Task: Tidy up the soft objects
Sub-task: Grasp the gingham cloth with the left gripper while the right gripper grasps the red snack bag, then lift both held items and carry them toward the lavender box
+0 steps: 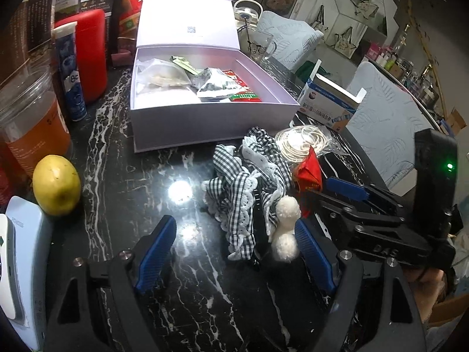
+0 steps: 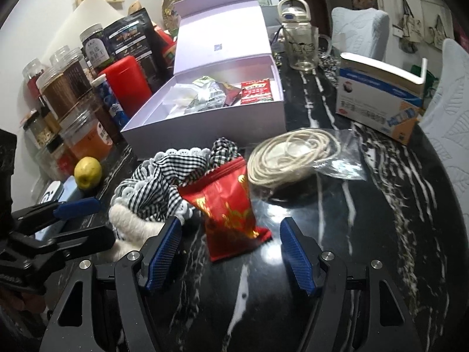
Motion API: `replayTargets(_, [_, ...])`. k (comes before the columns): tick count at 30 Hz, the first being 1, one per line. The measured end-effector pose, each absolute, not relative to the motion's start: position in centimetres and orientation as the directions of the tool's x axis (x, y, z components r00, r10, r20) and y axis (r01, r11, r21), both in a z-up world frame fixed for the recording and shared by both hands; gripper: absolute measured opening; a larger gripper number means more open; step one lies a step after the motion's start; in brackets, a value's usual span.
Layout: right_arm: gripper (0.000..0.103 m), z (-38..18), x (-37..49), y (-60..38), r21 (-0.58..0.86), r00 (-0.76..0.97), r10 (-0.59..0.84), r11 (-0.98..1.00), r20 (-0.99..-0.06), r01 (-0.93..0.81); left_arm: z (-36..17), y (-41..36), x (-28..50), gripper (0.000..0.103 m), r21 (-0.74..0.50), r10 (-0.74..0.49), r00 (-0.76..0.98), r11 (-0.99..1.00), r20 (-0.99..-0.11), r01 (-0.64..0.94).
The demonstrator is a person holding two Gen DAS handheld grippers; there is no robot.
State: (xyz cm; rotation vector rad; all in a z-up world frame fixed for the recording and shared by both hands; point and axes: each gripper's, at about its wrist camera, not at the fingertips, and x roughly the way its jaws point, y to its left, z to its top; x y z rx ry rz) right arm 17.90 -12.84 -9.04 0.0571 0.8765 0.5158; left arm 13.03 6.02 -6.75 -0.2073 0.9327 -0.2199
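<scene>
A black-and-white checked cloth with lace trim (image 1: 246,187) lies bunched on the black marble table, two white pompoms (image 1: 285,226) at its near end. It also shows in the right wrist view (image 2: 164,173). A red snack packet (image 2: 231,208) lies beside it, next to a coil of cream cord in a clear bag (image 2: 293,155). My left gripper (image 1: 234,246) is open just short of the cloth, its right finger touching the pompoms. My right gripper (image 2: 230,249) is open with the red packet's near end between its fingers. The open lilac box (image 1: 211,114) behind holds several packets.
Jars, a red canister (image 1: 91,55), a blue tube and a yellow fruit (image 1: 55,184) line the left. A glass mug (image 2: 302,47) and a blue-white carton (image 2: 381,99) stand at the back right. Pale quilted chairs ring the table's right edge.
</scene>
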Motion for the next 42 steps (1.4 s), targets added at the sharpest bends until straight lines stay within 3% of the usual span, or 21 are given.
replayTargets(3, [0.069, -9.7, 18.7, -12.7, 0.278, 0.503, 0.472, 0.867, -0.723, -0.414, -6.3, 5.8, 12.9, 0.083, -0.246, -0.259, 0.593, 0.964, -0.763, 0.105])
replayTargets(5, [0.062, -10.0, 18.9, -12.7, 0.286, 0.498, 0.476, 0.865, -0.725, -0.412, -6.1, 5.5, 12.9, 0.083, -0.233, -0.253, 0.598, 0.966, -0.760, 0.112])
replayTargets(9, [0.037, -10.0, 18.8, -13.1, 0.301, 0.512, 0.483, 0.866, -0.710, -0.400, -6.3, 5.1, 13.2, 0.083, -0.242, -0.266, 0.591, 0.963, -0.762, 0.122])
replayTargets(10, [0.036, -9.8, 18.7, -13.3, 0.311, 0.513, 0.491, 0.862, -0.704, -0.400, -6.3, 5.0, 13.3, 0.083, -0.241, -0.266, 0.589, 0.963, -0.763, 0.122])
replayTargets(26, [0.036, -9.2, 15.7, -18.4, 0.238, 0.593, 0.351, 0.935, -0.725, -0.263, -8.5, 2.5, 15.9, 0.083, -0.196, -0.243, 0.554, 0.970, -0.796, 0.144])
replayTargets(38, [0.036, -9.6, 15.8, -19.1, 0.274, 0.583, 0.366, 0.930, -0.725, -0.243, -10.2, 2.5, 17.8, 0.083, -0.184, -0.223, 0.557, 0.975, -0.800, 0.125])
replayTargets(39, [0.036, -9.6, 15.8, -19.1, 0.275, 0.583, 0.366, 0.930, -0.725, -0.243, -10.2, 2.5, 17.8, 0.081, -0.182, -0.224, 0.563, 0.975, -0.796, 0.130])
replayTargets(42, [0.036, -9.6, 15.8, -19.1, 0.276, 0.583, 0.367, 0.930, -0.725, -0.242, -10.1, 2.5, 17.5, 0.060, -0.207, -0.250, 0.576, 0.968, -0.778, 0.141])
